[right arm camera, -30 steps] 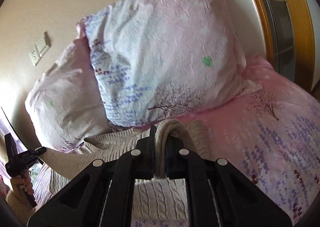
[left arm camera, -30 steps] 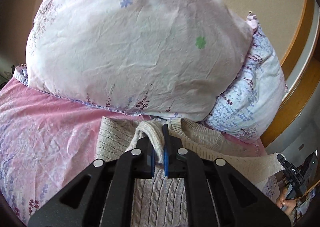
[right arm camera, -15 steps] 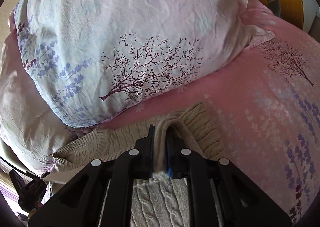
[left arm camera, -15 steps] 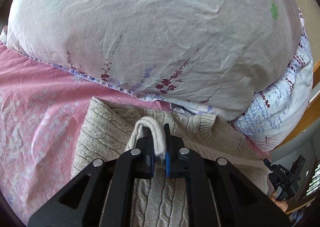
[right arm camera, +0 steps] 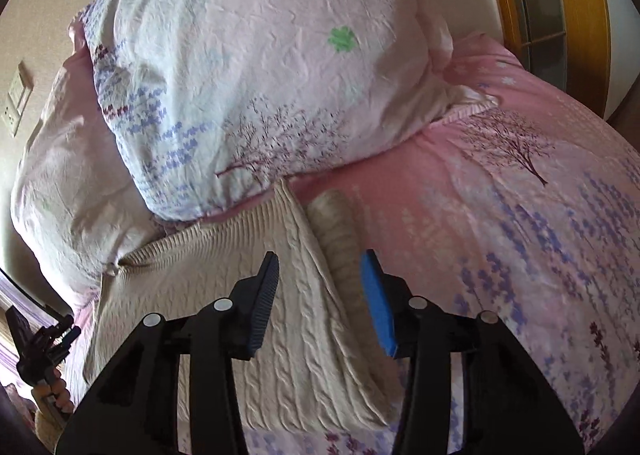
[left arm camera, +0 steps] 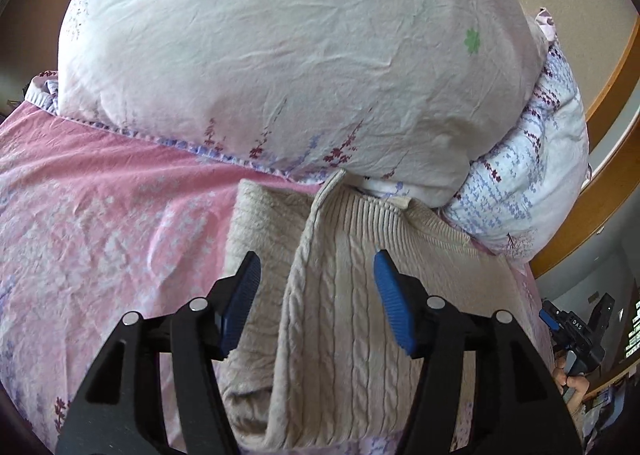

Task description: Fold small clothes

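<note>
Sweater: a beige cable-knit sweater (left arm camera: 352,295) lies flat on the pink bed (left arm camera: 100,239). Its ribbed top edge is just beside the pillows, and one corner touches the under side of them.

Fold: in the left wrist view a folded layer lies on the sweater, with its edge running from the pillows down toward the camera. In the right wrist view the sweater (right arm camera: 224,287) shows the same kind of folded edge, and a rolled part lies just beside it on the bed (right arm camera: 520,255).

Left tool: the left tool (left arm camera: 316,295) has just been opening. Its jaws stand half wide over the folded edge. The blue pads (left arm camera: 240,299) do not press the knit, so it holds nothing.

Right tool: the right tool (right arm camera: 320,299) has just been opening as well. Its jaws stand apart at a middle width, above the fold and the rolled part. The pads are off the cloth.

Pillows: a pale pink pillow (left arm camera: 288,55) and a second one with blue flowers (left arm camera: 532,183) rest at the head of the bed.
</note>
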Available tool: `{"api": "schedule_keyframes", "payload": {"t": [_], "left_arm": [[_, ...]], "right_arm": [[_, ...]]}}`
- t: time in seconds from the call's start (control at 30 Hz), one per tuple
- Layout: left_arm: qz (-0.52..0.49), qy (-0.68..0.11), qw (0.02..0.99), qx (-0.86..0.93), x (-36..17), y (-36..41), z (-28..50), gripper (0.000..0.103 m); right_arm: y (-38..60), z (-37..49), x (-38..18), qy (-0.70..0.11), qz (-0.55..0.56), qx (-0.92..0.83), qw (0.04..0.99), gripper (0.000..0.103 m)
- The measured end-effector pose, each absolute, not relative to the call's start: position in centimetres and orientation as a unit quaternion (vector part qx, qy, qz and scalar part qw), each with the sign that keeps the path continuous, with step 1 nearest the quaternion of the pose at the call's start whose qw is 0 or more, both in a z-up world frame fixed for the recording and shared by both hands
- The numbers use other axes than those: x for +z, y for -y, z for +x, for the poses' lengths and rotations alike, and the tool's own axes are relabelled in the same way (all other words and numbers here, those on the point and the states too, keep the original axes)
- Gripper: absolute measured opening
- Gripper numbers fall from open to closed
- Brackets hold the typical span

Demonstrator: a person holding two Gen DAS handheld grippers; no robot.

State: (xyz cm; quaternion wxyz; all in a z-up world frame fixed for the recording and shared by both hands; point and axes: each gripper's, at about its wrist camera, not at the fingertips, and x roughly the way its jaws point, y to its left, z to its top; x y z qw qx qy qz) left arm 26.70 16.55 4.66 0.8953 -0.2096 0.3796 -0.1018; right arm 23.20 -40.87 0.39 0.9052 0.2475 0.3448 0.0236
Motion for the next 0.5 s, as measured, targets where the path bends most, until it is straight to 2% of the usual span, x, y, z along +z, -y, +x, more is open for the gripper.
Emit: {"api": "schedule_keyframes", "payload": {"t": [0.27,0.37,0.5], "left_arm": [[-0.169,-0.405,0.893,-0.096,2.6,-16.0,24.1,0.054],[-0.146,-0.407,0.898,-0.087,2.1,-15.5,23.8,0.047],[-0.129,-0.398,0.904,-0.087,2.3,-15.0,23.2,0.037]], "right_arm": [[39.9,21.8,-1.4,-0.379,0.212,0.030,0.900,0.041],[39.0,21.9,-1.7,-0.386,0.193,0.037,0.901,0.032],[38.5,21.5,-1.7,-0.382,0.173,0.031,0.907,0.029]]}}
